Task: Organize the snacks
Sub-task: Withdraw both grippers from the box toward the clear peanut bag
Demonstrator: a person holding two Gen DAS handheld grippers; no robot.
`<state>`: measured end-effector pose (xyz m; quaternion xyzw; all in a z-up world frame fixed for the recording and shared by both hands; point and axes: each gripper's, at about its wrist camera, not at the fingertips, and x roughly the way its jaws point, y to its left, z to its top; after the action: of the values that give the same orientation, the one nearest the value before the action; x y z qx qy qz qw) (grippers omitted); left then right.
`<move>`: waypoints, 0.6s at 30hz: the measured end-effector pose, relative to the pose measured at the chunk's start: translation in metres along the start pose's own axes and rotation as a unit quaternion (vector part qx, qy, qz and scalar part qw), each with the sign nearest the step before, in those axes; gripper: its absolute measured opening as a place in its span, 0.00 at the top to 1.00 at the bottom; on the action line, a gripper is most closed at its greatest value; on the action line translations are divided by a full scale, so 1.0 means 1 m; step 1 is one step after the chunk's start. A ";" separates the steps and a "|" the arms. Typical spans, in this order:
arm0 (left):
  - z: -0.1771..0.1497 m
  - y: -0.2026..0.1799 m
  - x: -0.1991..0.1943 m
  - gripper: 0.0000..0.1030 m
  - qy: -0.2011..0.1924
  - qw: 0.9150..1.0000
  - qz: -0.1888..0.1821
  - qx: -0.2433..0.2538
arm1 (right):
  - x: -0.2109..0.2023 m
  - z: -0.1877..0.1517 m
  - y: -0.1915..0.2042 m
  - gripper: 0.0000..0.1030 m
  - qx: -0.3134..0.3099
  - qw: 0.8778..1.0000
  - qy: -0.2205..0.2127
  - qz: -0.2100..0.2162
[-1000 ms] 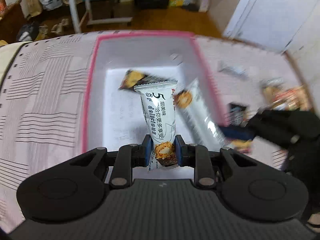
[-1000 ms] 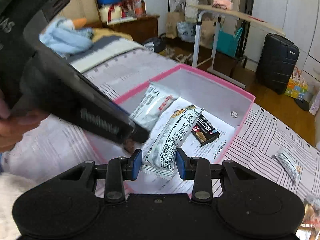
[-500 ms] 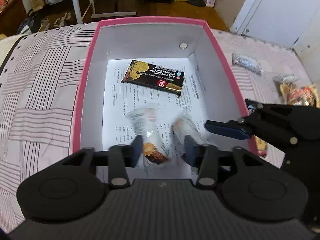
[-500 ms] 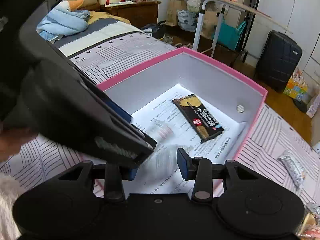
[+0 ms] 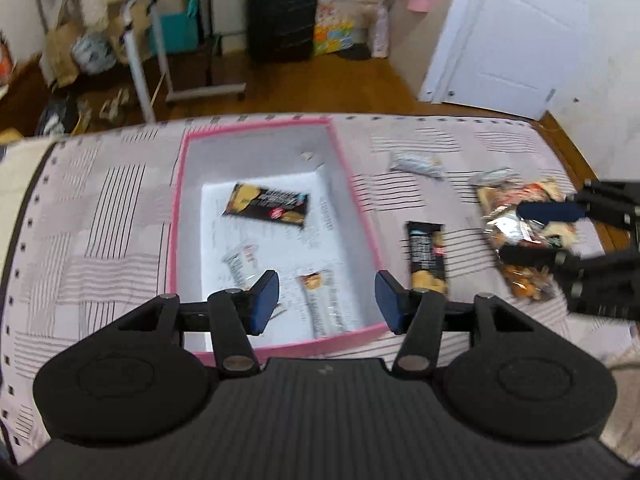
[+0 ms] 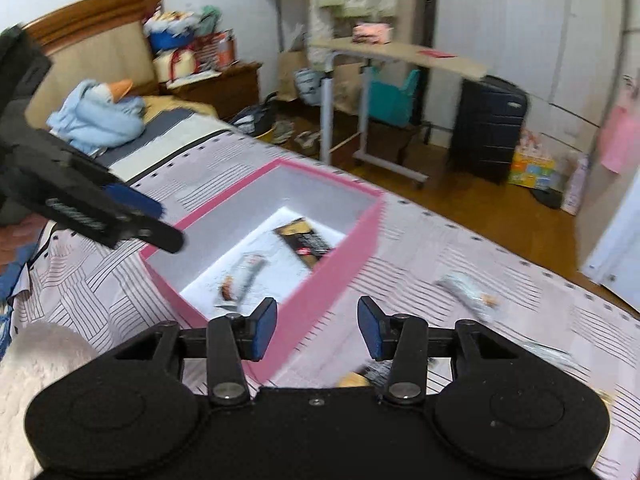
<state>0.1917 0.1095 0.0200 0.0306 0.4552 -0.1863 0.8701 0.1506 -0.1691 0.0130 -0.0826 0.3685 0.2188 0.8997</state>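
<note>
Striped bedspread [image 5: 100, 216] carries pink box [image 5: 176, 216] — wooden floor [image 5: 320, 88] beyond.

Glossy foil snack wrappers [image 5: 426, 254], matt pink cardboard box [image 5: 352, 196], printed-paper lining [image 5: 216, 216], striped cloth bedspread [image 5: 100, 208].

Both wrist views look down over the bed (from opposite sides), sharing the pink box [image 5: 178, 216] [image 6: 340, 264]

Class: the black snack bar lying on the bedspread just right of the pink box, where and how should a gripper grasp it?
Grip the black snack bar across its narrow width near mid-length, descending from above: it lies flat, long axis pointing away, sides clear of the pink box.
</note>
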 end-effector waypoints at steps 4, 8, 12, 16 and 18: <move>0.004 -0.036 -0.026 0.45 -0.010 0.999 -0.013 0.029 | -0.041 -0.009 -0.023 0.46 0.015 1.000 -0.010 -0.016; 0.004 -0.075 -0.034 0.36 -0.015 0.998 -0.032 0.051 | -0.067 -0.024 -0.043 0.38 0.022 0.999 -0.012 -0.042; 0.001 -0.115 -0.020 0.34 -0.012 0.996 -0.039 0.074 | -0.066 -0.050 -0.067 0.36 0.038 0.997 -0.006 -0.061; 0.000 -0.145 0.008 0.30 -0.012 0.995 -0.066 0.070 | -0.052 -0.078 -0.088 0.32 0.044 0.997 -0.009 -0.059; 0.000 -0.156 0.025 0.30 -0.008 0.995 -0.076 0.063 | -0.039 -0.090 -0.098 0.30 0.043 0.997 -0.006 -0.059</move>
<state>0.1496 -0.0430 0.0179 0.0492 0.4365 -0.2808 0.8533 0.1136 -0.2972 -0.0251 -0.0645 0.3669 0.1497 0.9159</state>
